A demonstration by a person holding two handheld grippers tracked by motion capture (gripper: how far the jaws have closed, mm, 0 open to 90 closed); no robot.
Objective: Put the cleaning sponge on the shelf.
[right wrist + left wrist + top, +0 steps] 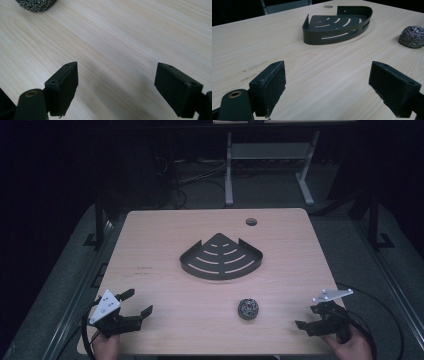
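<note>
Dark room, pale tabletop. Scourer sits lower centre, just below the tray. Right gripper at lower right and left gripper at lower left both gape wide, empty. Bring the right one in level, straddle the scourer, close gently.

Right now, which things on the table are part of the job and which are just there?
In play:
scourer
rack
left claw, open
right claw, open

Just there:
table hole
stand on the floor behind

Steel-wool scrubber ball sits on table near front edge, just before black slotted corner caddy, apart.
</note>
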